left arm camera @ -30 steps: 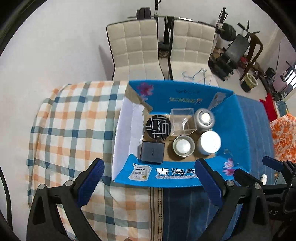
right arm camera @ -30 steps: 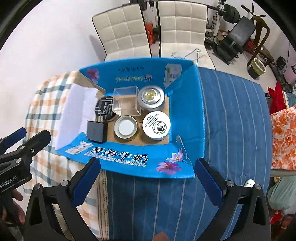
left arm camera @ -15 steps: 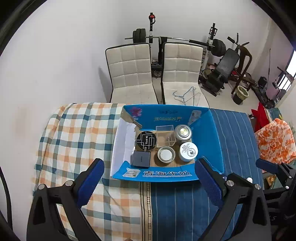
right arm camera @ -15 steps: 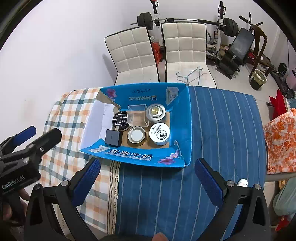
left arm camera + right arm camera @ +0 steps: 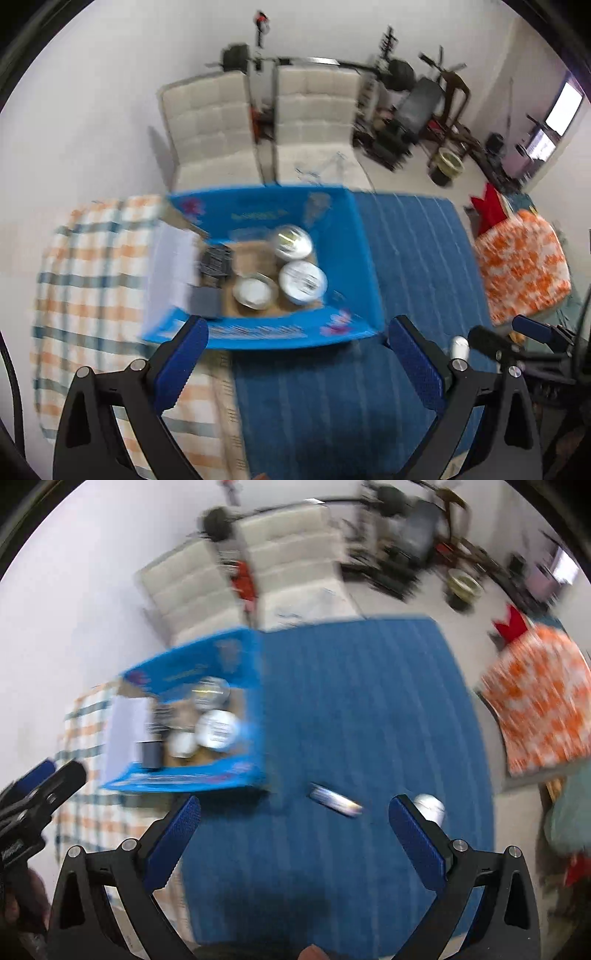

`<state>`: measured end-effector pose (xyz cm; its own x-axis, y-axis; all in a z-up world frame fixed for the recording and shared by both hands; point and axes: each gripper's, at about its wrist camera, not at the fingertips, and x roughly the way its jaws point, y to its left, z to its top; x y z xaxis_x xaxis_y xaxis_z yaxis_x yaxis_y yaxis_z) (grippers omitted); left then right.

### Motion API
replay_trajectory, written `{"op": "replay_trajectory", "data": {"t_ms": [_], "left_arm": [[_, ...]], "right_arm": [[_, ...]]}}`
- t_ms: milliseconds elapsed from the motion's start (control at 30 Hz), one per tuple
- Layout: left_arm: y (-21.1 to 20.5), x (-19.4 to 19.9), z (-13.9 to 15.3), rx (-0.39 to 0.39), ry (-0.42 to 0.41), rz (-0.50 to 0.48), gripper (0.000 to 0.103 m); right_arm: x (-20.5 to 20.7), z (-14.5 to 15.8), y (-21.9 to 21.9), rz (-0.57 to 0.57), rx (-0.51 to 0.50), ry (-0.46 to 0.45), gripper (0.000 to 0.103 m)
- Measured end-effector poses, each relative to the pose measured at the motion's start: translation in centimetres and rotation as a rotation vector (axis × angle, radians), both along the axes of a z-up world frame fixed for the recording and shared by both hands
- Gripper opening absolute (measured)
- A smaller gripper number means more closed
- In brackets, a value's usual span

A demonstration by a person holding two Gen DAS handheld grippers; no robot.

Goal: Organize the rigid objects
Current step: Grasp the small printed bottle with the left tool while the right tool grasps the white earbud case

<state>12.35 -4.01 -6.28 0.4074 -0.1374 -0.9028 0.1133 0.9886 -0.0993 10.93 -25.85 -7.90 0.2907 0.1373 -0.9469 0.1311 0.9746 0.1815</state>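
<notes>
Motion blur softens both views. From the left wrist camera, the left tongs (image 5: 297,345) stand wide apart with nothing between their blue-padded fingers (image 5: 183,360), hovering above the seam where an orange-and-blue checked cloth (image 5: 88,258) meets a blue striped cloth (image 5: 406,251) on the worktop. Just beyond them sits an open blue cardboard box (image 5: 354,258) with flower prints. Inside it lie a white-lidded round tin (image 5: 303,282), a silver round tin (image 5: 291,242) behind that, a shallow round tin with a pale middle (image 5: 255,291), a dark square box (image 5: 205,302) and a black patterned disc (image 5: 217,260). A small white-capped object (image 5: 459,347) lies on the striped cloth by the right finger, near the other tool. Two cream padded chairs (image 5: 317,110) stand behind the worktop.

From the right wrist camera, the right tongs (image 5: 293,825) are likewise spread wide and empty over the blue striped cloth. Between their fingers, slightly ahead, lies a small silvery-blue flat object (image 5: 334,799), too blurred to identify; a white rounded object (image 5: 430,806) touches the right finger's outer side. The blue box is off to the left, its tins still inside. At far left the left tongs appear, gripped by a hand (image 5: 22,908).
</notes>
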Motion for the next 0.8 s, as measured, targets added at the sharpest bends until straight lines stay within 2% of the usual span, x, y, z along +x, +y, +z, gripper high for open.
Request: {"op": "replay_trajectory", "data": {"t_ms": [167,200,300,433,467,500,567,633,733,767,800], "left_arm": [[-7.4,0.8,-4.9,-0.016,0.111,-0.084,0.100],[-9.3,1.0,-6.7,-0.041,0.148,-0.092,0.100],[-13.1,1.8,-11.4,-0.056,0.257,-0.081,0.100],[-16.0,2.6,-17.2,-0.114,0.409,0.011,0.100],[-16.4,2.7,-18.4,-0.125,0.438,0.035,0.095],[-16.9,3.0,-19.8,-0.141,0.473,0.073,0.084],[-17.4,3.4,-21.6,-0.141,0.510,0.124,0.072],[-17.9,3.9,-23.2,-0.128,0.544,0.165,0.071],[-18.8,4.5,-24.1,-0.061,0.520,0.182,0.070],[-19.2,4.6,-24.2,-0.041,0.511,0.174,0.061],[-19.7,4.6,-24.4,-0.006,0.504,0.158,0.048]], "right_arm": [[-0.4,-6.0,-9.7,-0.174,-0.043,0.108,0.103],[-0.5,-7.6,-11.5,-0.208,-0.039,0.135,0.103],[-0.7,-12.8,-15.7,-0.289,0.030,0.225,0.103],[-0.9,-18.7,-18.5,-0.337,0.094,0.306,0.098],[-0.9,-19.6,-18.8,-0.341,0.097,0.317,0.098],[-0.9,-20.7,-19.3,-0.347,0.100,0.331,0.097],[-0.9,-21.8,-19.8,-0.353,0.115,0.335,0.096],[-0.7,-22.4,-20.3,-0.359,0.131,0.332,0.096],[0.0,-23.0,-20.5,-0.353,0.153,0.332,0.096],[0.3,-23.2,-20.6,-0.345,0.152,0.334,0.096],[0.5,-23.6,-20.3,-0.333,0.155,0.336,0.095]]}}
